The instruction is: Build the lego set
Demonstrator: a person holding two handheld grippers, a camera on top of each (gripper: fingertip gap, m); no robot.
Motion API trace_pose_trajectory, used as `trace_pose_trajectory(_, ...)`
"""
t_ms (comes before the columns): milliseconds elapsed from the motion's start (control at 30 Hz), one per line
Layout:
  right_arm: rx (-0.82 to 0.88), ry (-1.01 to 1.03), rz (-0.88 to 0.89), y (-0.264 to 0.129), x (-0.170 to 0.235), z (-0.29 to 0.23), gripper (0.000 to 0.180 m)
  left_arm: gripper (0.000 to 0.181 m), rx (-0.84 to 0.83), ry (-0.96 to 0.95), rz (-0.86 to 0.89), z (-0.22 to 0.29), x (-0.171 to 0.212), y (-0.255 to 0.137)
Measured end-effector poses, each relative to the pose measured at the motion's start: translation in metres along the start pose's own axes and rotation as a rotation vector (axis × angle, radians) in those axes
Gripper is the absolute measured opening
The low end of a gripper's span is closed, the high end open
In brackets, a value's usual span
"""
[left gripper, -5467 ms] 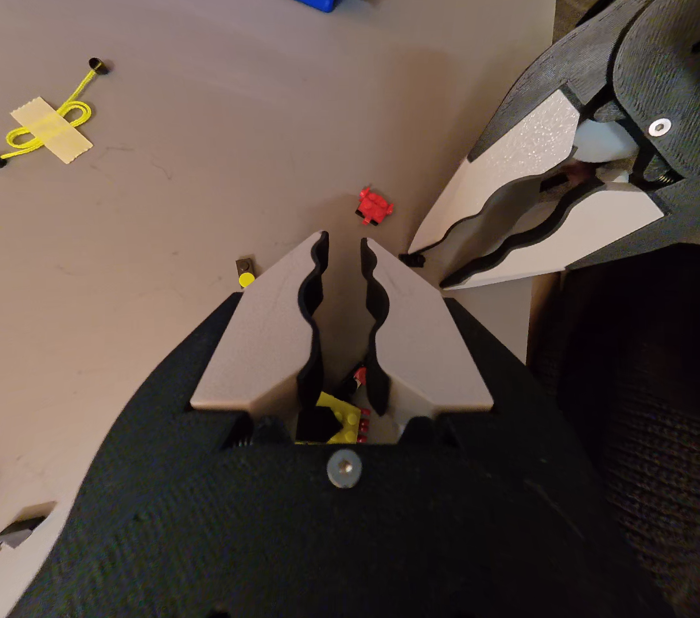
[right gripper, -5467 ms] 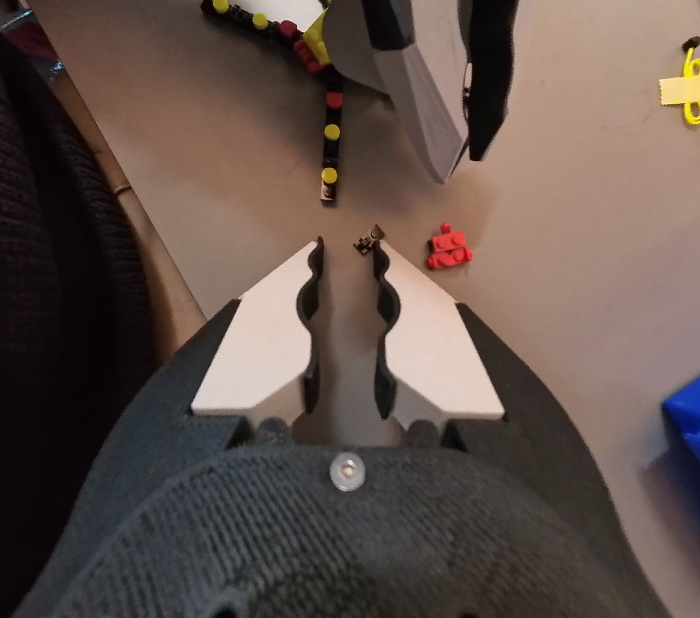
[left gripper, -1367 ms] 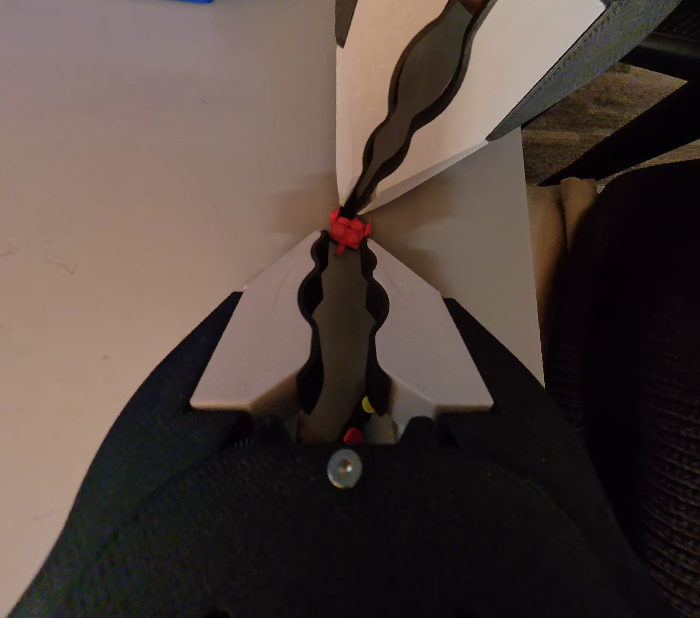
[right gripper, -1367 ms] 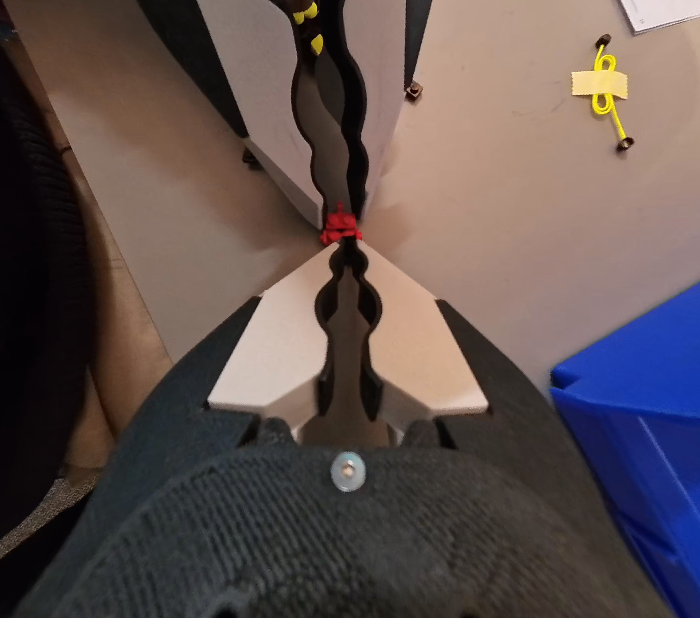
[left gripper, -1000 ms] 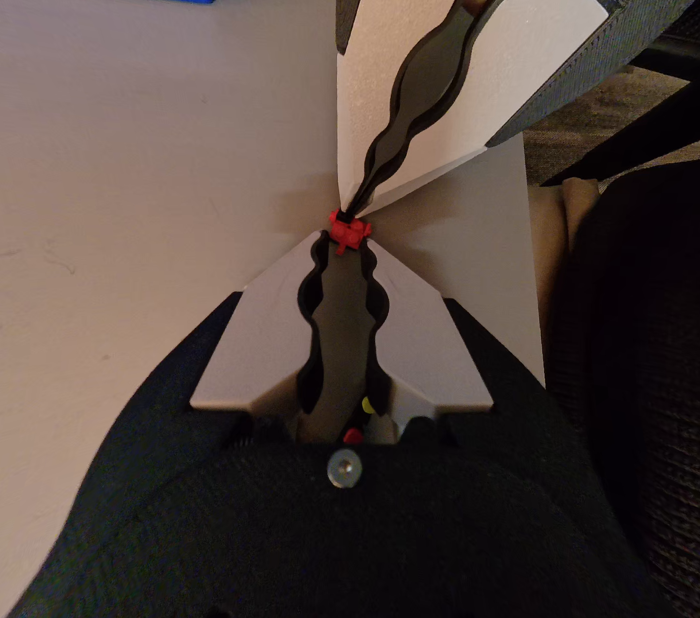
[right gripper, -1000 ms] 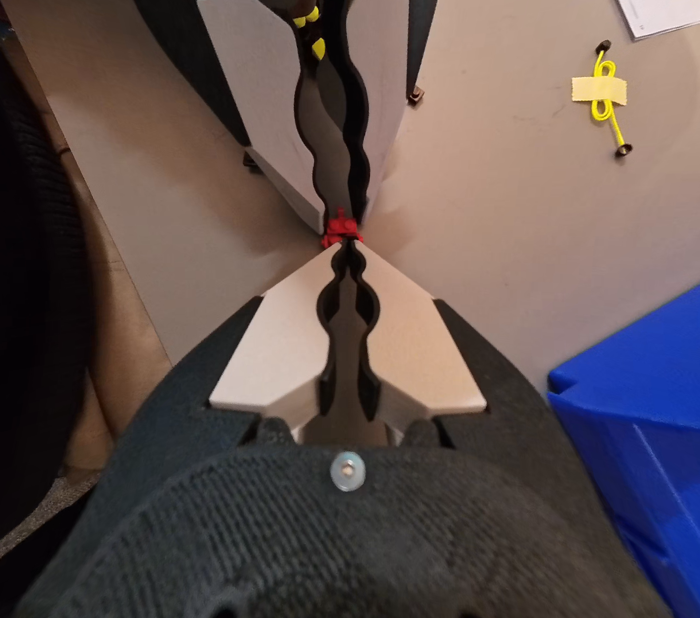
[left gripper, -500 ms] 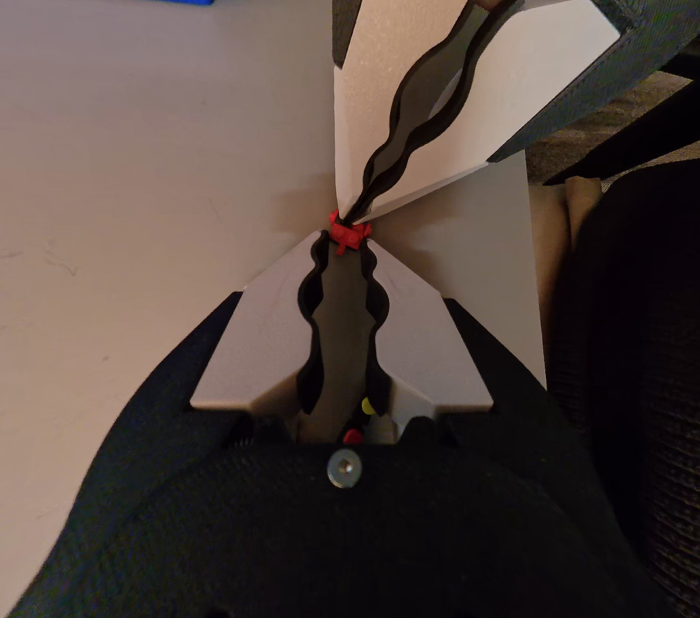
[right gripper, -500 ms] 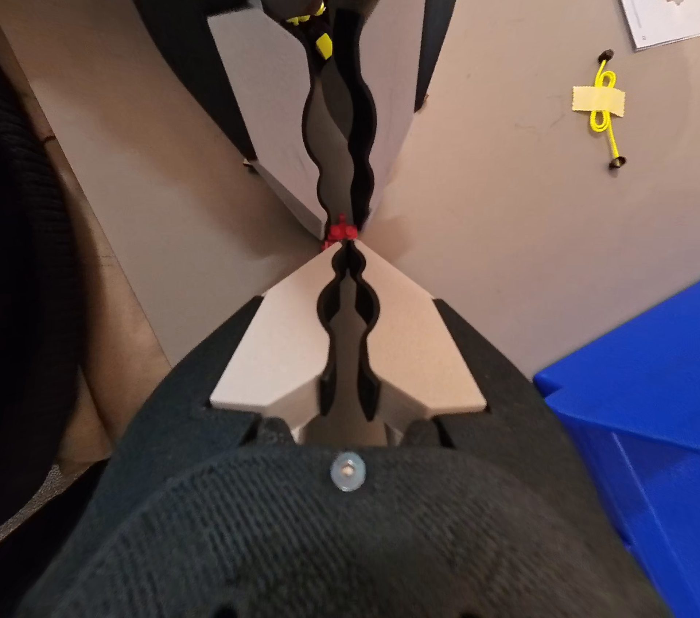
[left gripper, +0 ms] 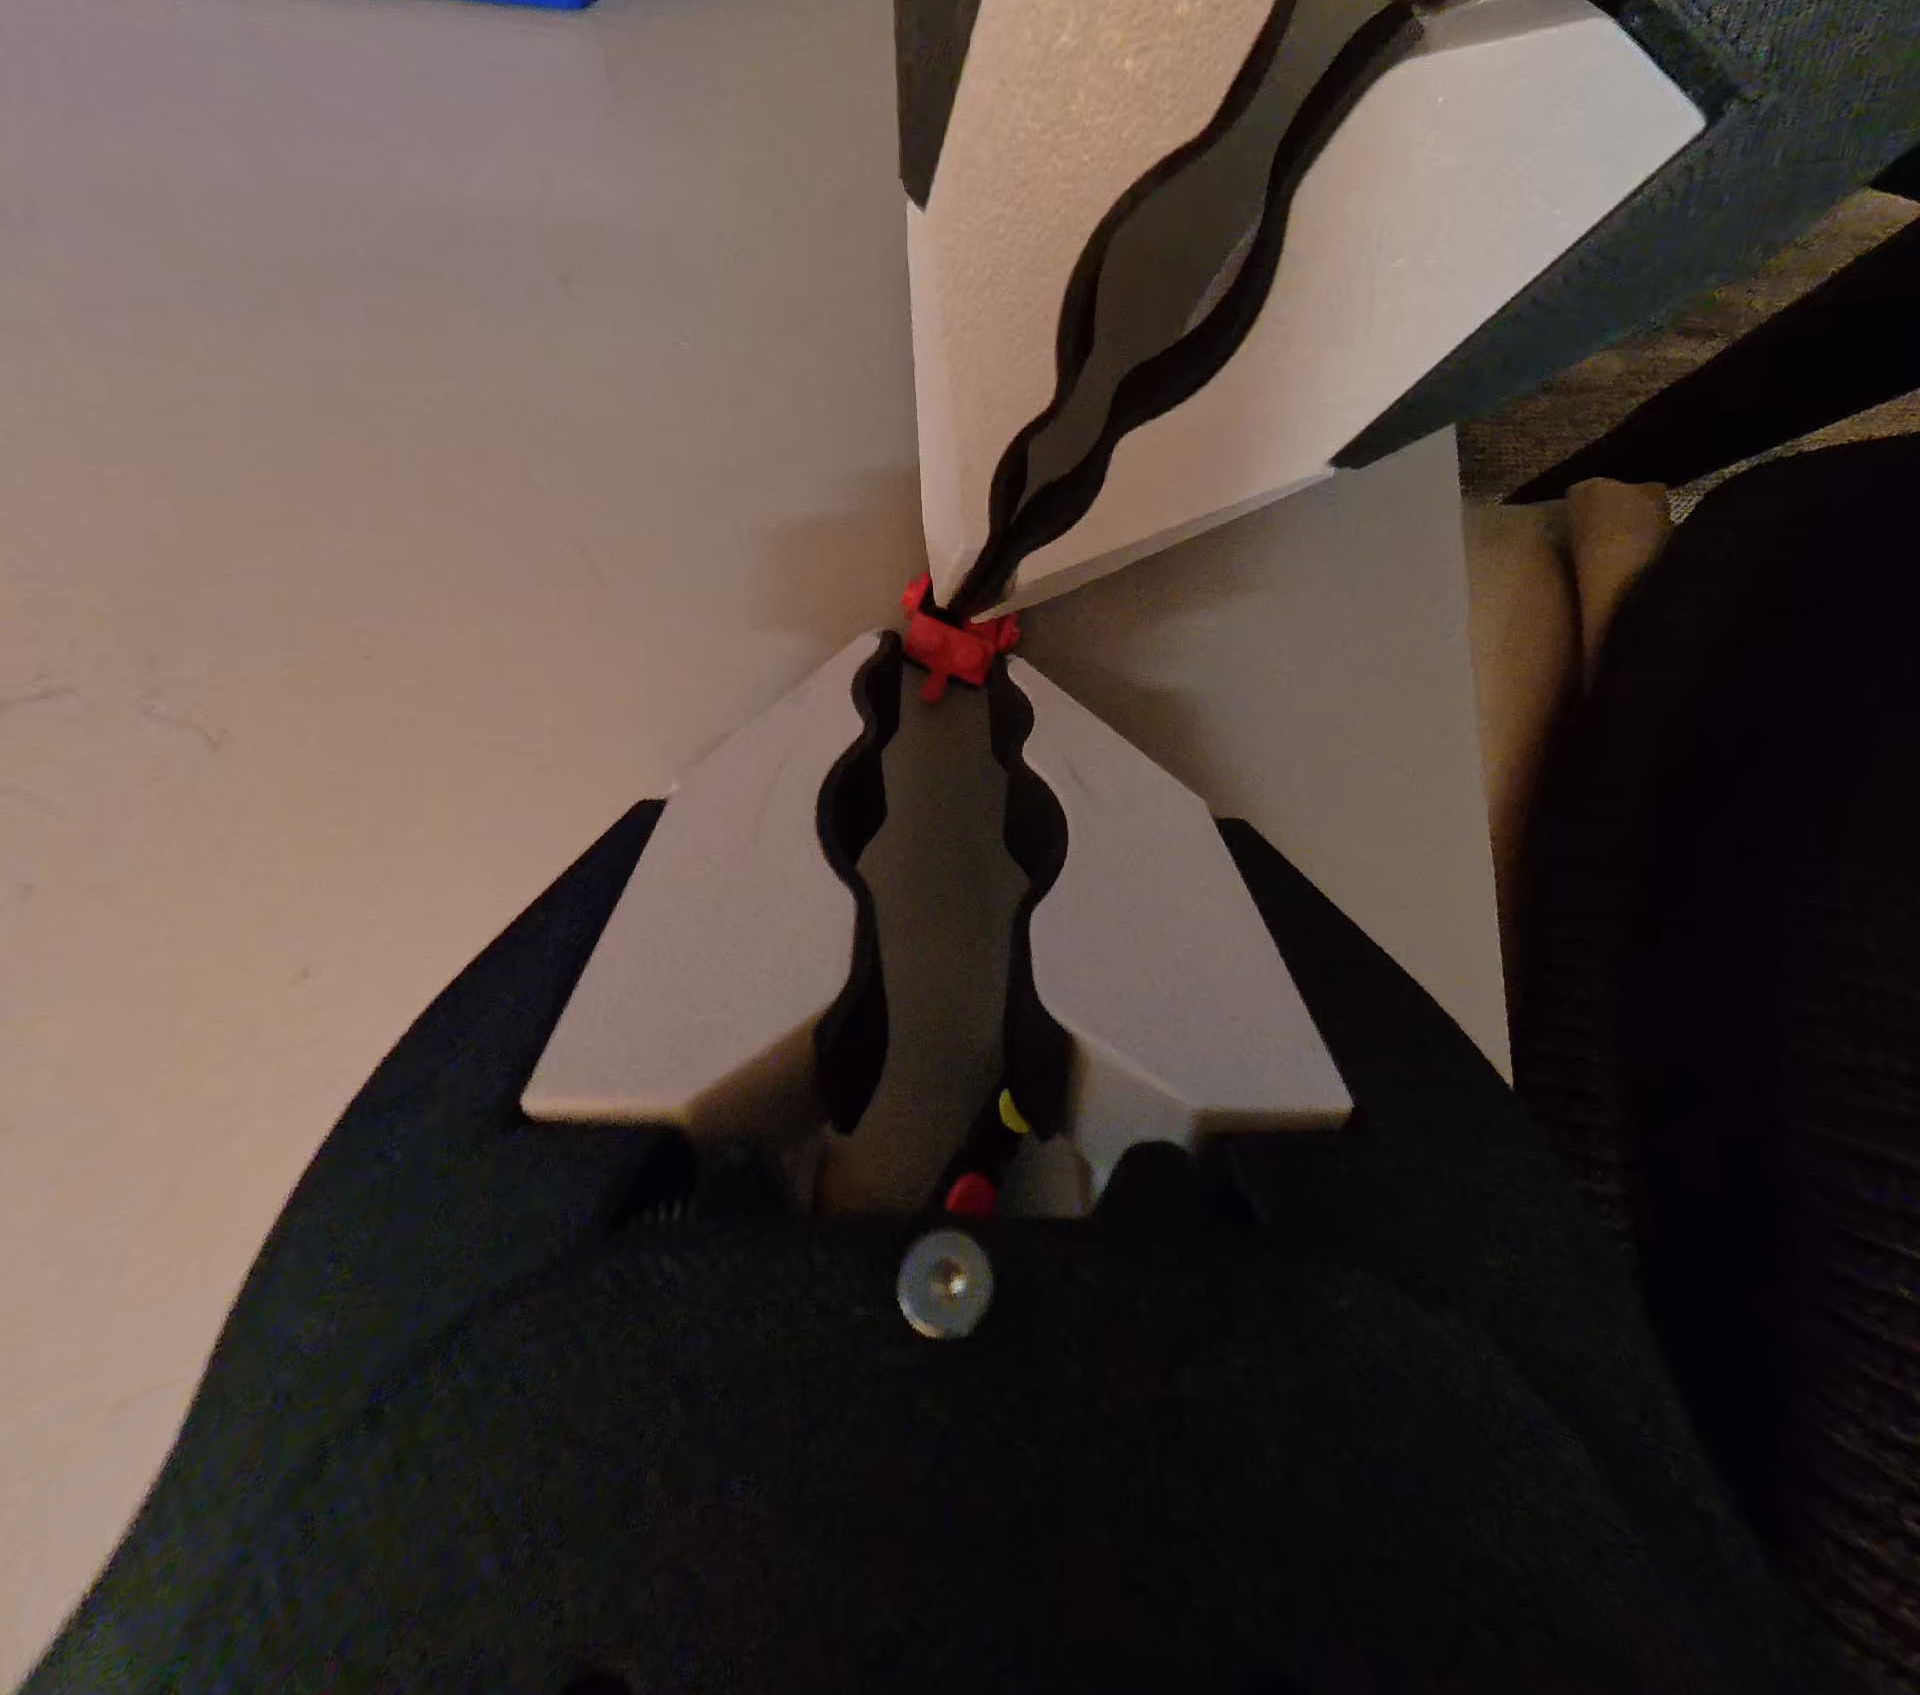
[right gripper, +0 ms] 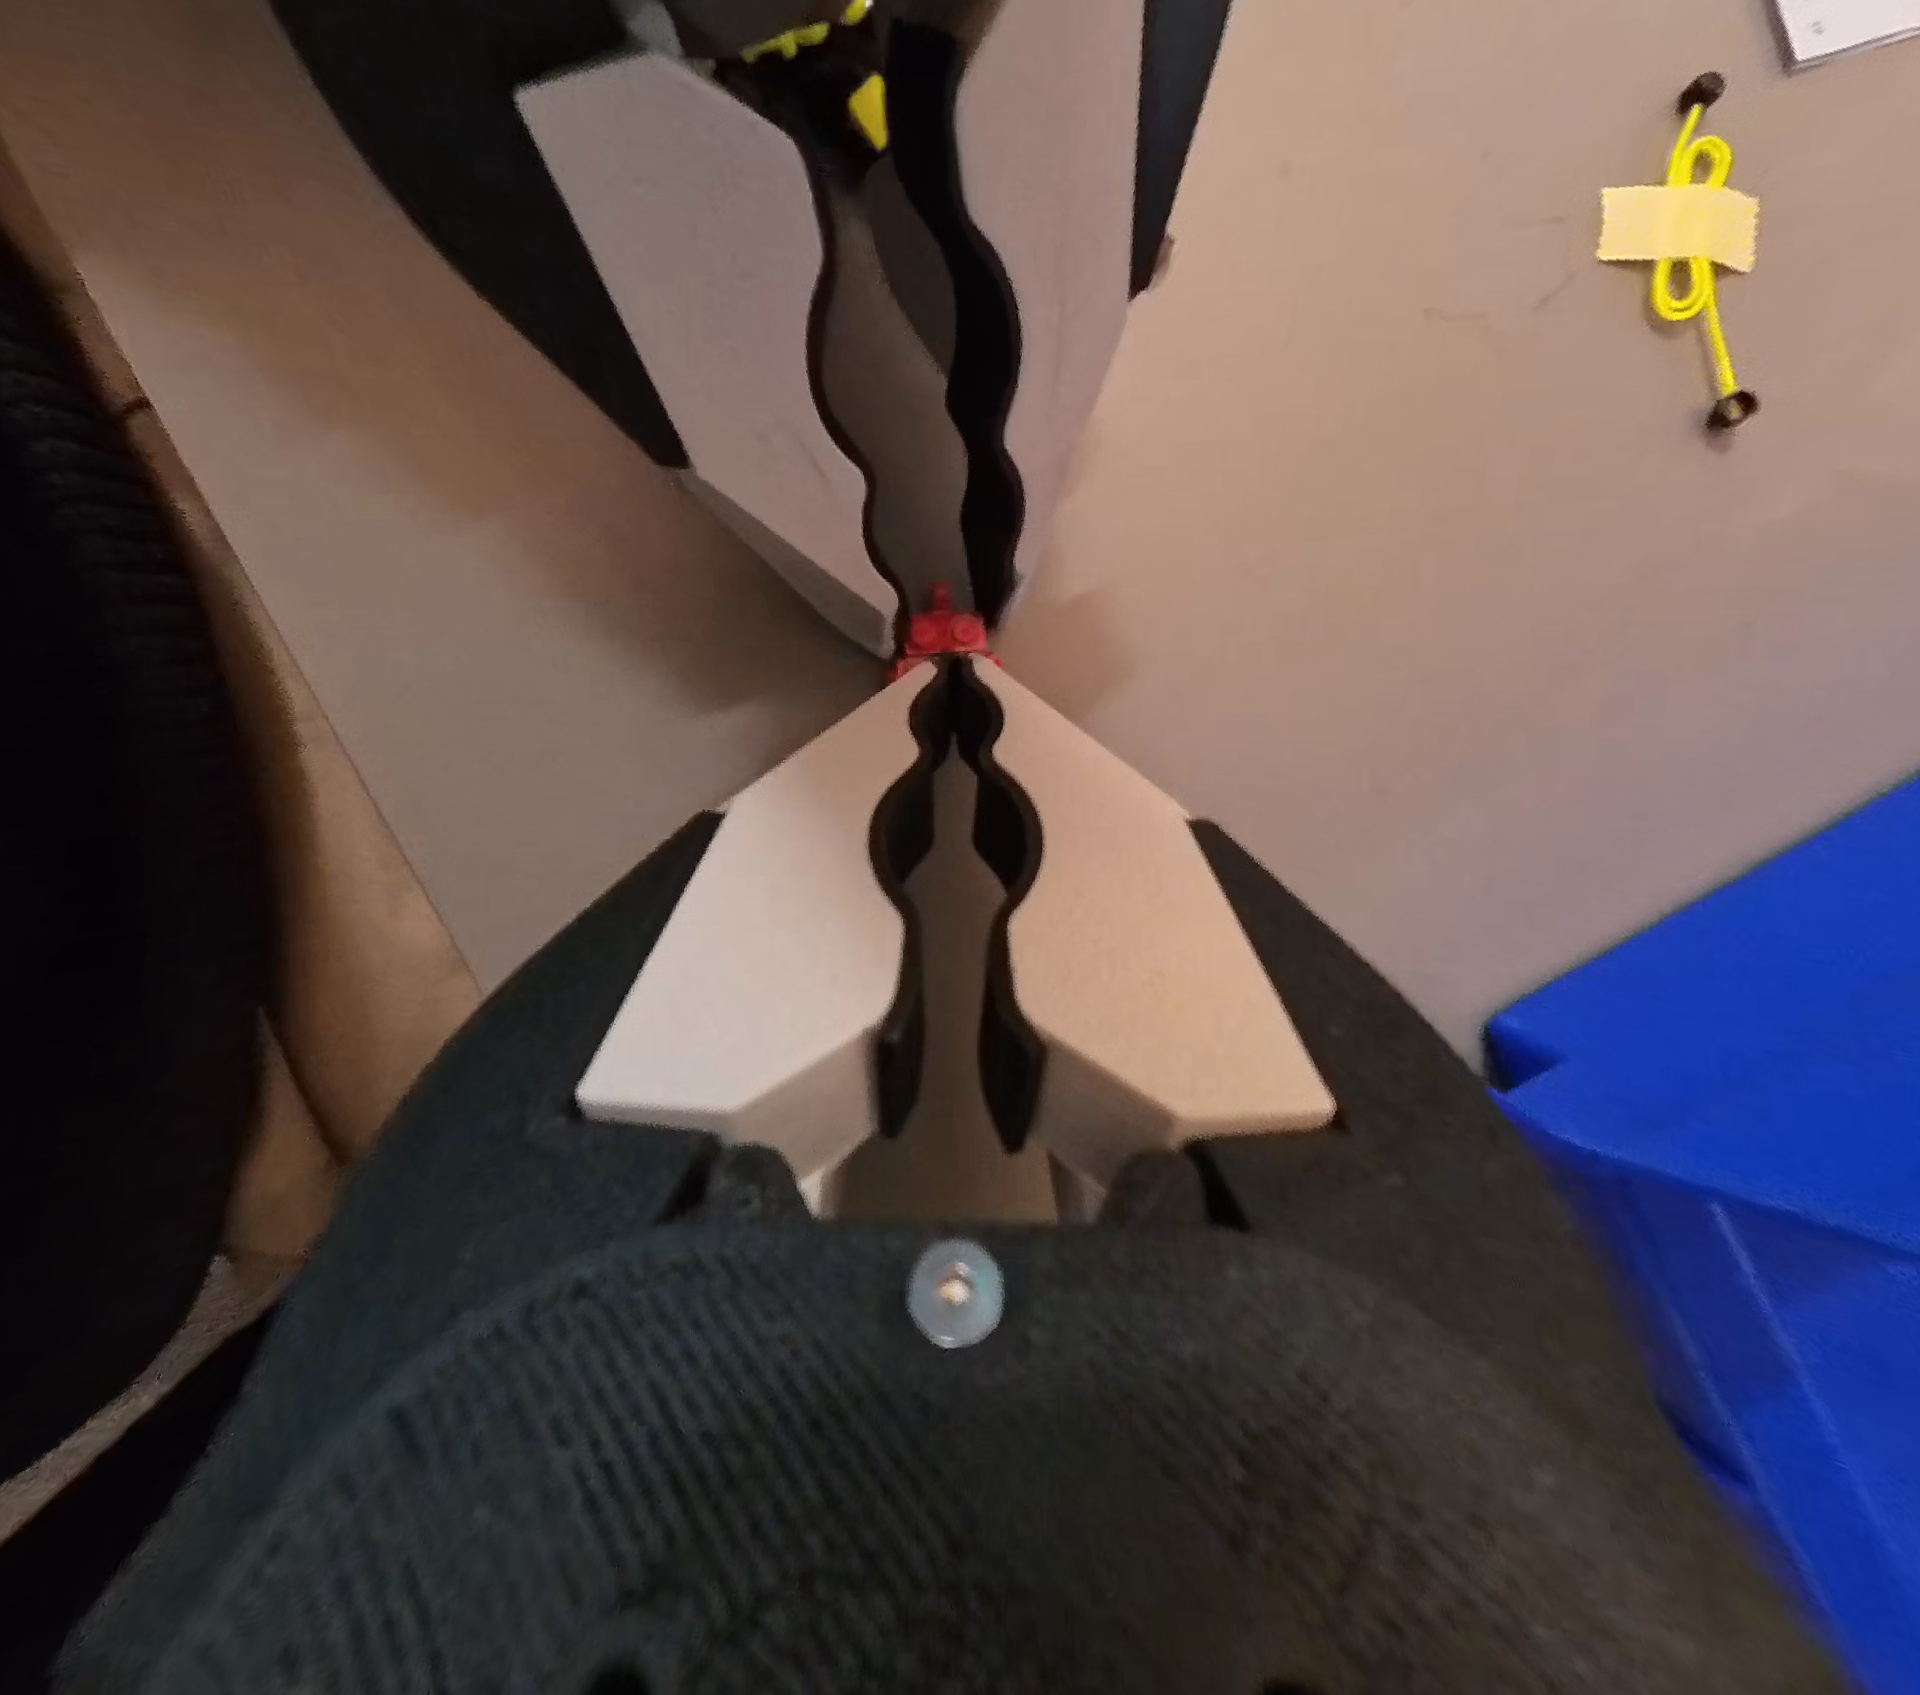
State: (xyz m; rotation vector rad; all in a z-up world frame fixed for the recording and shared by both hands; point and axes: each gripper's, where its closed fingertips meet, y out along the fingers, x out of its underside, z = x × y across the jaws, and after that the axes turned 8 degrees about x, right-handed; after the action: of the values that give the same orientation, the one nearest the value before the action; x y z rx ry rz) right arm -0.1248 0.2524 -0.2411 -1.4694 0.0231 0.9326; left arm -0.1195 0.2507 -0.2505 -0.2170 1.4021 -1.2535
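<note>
Over the plain grey surface, beside the blue plastic bin, the right hand-held gripper has tilted slightly in the last second while the left hand-held gripper stayed put. Both pinch the small red studded lego piece at their meeting tips — a black part is likely being pressed in.

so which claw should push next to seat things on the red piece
Right. The right claw is pinched shut with its tip butted against the red piece, lined up to press. The left claw clamps that piece by its sides, so it probably serves best as the steady holder.
</note>
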Motion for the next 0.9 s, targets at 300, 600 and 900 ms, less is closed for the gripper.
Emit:
trace_pose_trajectory(300, 0.026, 0.062, 0.137, -0.011, -0.009, 0.011, 0.0, 0.014, -0.006, -0.011, 0.011, -0.002, 0.0, -0.001)
trace_pose_trajectory(600, -0.001, 0.061, 0.087, -0.002, -0.001, 0.005, 0.0, 0.014, 0.002, -0.01, 0.014, -0.001, -0.001, 0.0)
trace_pose_trajectory(900, -0.033, 0.119, 0.092, 0.0, -0.003, 0.004, 0.0, 0.014, 0.004, -0.017, 0.012, -0.001, 0.0, -0.001)
